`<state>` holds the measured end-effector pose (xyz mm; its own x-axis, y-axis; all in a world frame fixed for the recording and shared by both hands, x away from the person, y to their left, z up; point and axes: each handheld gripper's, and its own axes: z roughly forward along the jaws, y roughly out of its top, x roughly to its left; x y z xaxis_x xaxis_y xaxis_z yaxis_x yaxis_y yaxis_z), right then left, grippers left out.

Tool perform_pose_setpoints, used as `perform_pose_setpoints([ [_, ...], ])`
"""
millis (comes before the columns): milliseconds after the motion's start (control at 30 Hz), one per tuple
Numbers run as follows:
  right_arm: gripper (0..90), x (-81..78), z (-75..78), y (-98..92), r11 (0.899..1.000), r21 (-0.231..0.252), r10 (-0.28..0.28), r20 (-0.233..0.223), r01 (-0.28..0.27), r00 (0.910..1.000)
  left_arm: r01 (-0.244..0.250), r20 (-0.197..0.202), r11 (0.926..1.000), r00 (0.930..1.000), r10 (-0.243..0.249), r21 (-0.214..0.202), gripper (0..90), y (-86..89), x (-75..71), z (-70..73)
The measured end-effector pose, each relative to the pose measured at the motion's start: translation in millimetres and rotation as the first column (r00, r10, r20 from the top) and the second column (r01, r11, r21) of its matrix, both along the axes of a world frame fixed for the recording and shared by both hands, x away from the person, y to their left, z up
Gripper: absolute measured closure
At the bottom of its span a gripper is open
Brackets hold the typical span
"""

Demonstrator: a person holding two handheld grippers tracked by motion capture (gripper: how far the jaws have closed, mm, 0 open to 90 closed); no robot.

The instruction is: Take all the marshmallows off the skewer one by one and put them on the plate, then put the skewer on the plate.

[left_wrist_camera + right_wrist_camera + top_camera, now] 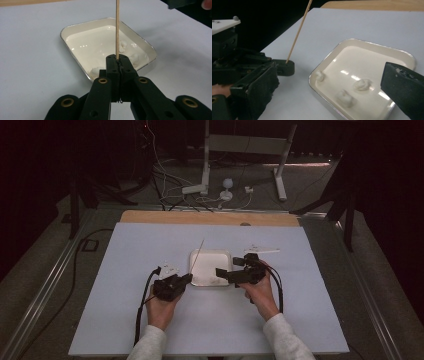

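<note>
The skewer (117, 27) stands clamped between the closed jaws of the left gripper (117, 61); in the left gripper view it rises straight up from the jaw tips at mid-frame and leaves through the top edge. In the high view the skewer (198, 253) is a thin pale line slanting up and right from the left gripper (186, 279), over the left rim of the tray (195, 256) at the centre of the frame. In the right gripper view the skewer (298, 32) leans from the left gripper (287, 66) at left-centre toward the top middle.

The tray (372, 46) is shallow, white, with a metal rim, and holds three small white lumps (362, 84) near its lower part.

The right gripper (223, 272) lies level at the tray's right rim, its jaws wide apart with nothing between them; one jaw fills the lower right of its own view, the other the lower left.

Both hands grasp the grippers from below, forearms in pale sleeves (285, 340) entering from the bottom edge and angling inward toward the tray, left hand (161, 310) lower left of it, right hand (261, 292) lower right. All rests on a white table (150, 245).
</note>
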<state>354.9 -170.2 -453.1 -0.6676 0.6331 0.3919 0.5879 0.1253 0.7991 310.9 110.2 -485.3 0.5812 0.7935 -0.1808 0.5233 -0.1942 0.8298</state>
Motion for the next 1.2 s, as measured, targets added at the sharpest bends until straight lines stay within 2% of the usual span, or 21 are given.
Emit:
perform_pose_setpoints([
  [100, 0.0, -3.5, 1.5, -6.9, 1.000, -0.004, -0.007, 0.023, 0.008, 0.9997, -0.001, 0.000, 1.0000, 1.0000, 0.001, -0.005, 89.6, -0.9, 2.9, 2.2],
  [333, 0.0, -10.8, -0.6, -19.3, 0.999, -0.026, -0.020, 0.040, 0.021, 0.9990, -0.009, 0.008, 0.9998, 0.9999, 0.009, -0.017, 89.5, -3.0, 8.0, 8.5],
  [533, 0.0, -18.8, 0.6, -29.7, 1.000, -0.014, -0.023, 0.070, 0.025, 0.9973, -0.018, 0.009, 0.9995, 0.9998, 0.018, -0.025, 89.5, -4.2, 10.8, 10.3],
  [667, 0.0, -23.5, 0.2, -37.6, 1.000, -0.013, -0.024, 0.087, 0.025, 0.9960, -0.013, 0.012, 0.9989, 0.9998, 0.013, -0.046, 89.4, -5.3, 13.2, 11.2],
  [867, 0.0, -30.1, -1.2, -52.5, 0.999, -0.024, -0.043, 0.096, 0.045, 0.9945, -0.019, 0.014, 0.9989, 0.9997, 0.020, -0.043, 89.4, -8.0, 16.9, 13.2],
  [1100, 0.0, -43.1, -3.4, -68.7, 0.998, -0.041, -0.042, 0.116, 0.047, 0.9924, -0.026, 0.011, 0.9983, 0.9996, 0.027, -0.052, 89.4, -10.6, 20.3, 14.2],
  [1200, 0.0, -49.9, -5.2, -76.5, 0.998, -0.042, -0.048, 0.129, 0.053, 0.9905, -0.014, 0.015, 0.9982, 0.9998, 0.015, -0.059, 89.4, -12.1, 21.4, 14.7],
])
